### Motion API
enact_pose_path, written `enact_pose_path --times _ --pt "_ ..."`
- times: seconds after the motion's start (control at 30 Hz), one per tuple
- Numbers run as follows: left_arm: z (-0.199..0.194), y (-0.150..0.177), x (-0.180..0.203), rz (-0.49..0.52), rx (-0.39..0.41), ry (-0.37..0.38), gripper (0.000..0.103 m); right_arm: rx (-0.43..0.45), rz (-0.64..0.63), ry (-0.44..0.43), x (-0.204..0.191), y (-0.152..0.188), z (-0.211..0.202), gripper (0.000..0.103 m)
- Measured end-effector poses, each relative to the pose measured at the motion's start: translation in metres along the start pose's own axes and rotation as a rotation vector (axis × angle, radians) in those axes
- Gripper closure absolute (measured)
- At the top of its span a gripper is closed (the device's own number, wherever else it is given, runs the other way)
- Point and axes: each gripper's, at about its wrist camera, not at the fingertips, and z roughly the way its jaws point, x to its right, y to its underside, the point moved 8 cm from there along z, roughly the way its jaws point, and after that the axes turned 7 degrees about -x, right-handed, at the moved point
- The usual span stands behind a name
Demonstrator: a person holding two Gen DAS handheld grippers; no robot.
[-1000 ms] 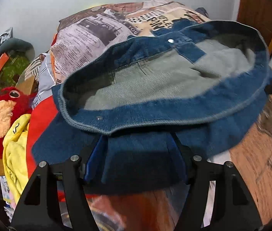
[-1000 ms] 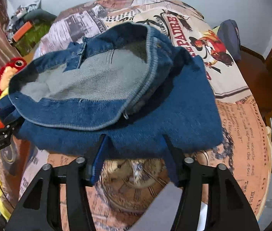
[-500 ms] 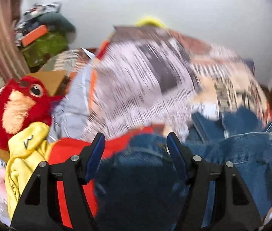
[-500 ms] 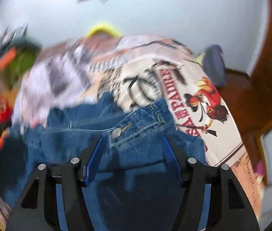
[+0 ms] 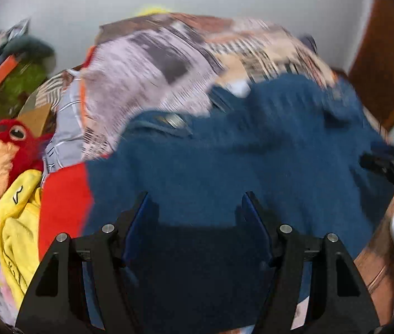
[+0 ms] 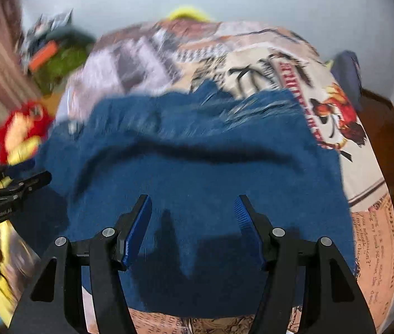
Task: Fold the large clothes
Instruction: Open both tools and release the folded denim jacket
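Denim garment (image 6: 197,172) is being seen spread across the printed bedspread (image 6: 369,236), beside a red plush toy (image 5: 4,153). Left gripper (image 5: 194,203) and right gripper (image 6: 192,203) are being held above it, jaws apart, gripping nothing.

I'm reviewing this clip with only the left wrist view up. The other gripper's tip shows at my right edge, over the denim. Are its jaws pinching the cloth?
Observer: No. In the right wrist view the right gripper has its jaws apart, and the denim garment lies flat beneath them.
Operator: Where does the denim's near edge end?
Observer: On the printed bedspread, which shows bare between the gripper's arms at the bottom of that view.
Operator: Anything past the denim's right side?
Observer: A printed figure with red lettering beside it, on the bedspread.
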Motion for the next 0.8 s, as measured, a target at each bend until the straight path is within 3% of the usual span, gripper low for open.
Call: enact_pose_path --times 0.07,0.1,0.17,0.33,0.57,0.8 --pt "0.016 0.016 0.005 0.034 -0.030 -0.065 0.037 -0.026 -0.040 0.043 0.003 0.010 0.013 0.036" --pt "0.020 0.022 0.004 0.034 -0.035 -0.078 0.036 0.001 -0.058 0.058 0.005 0.013 0.012 0.032" --pt "0.021 0.036 -0.007 -0.003 -0.007 -0.103 0.024 0.030 -0.057 0.102 0.017 0.024 0.007 0.014" --pt "0.007 0.058 -0.025 -0.049 0.038 -0.125 0.023 0.070 -0.025 0.073 0.049 0.050 -0.011 0.011" --pt "-0.021 0.076 -0.035 -0.114 0.065 -0.118 0.023 0.029 0.193 0.076 0.100 0.084 -0.025 0.007" --pt "-0.040 0.090 -0.047 -0.154 0.043 -0.169 0.023 -0.107 0.280 0.146 0.128 0.129 -0.020 0.007"
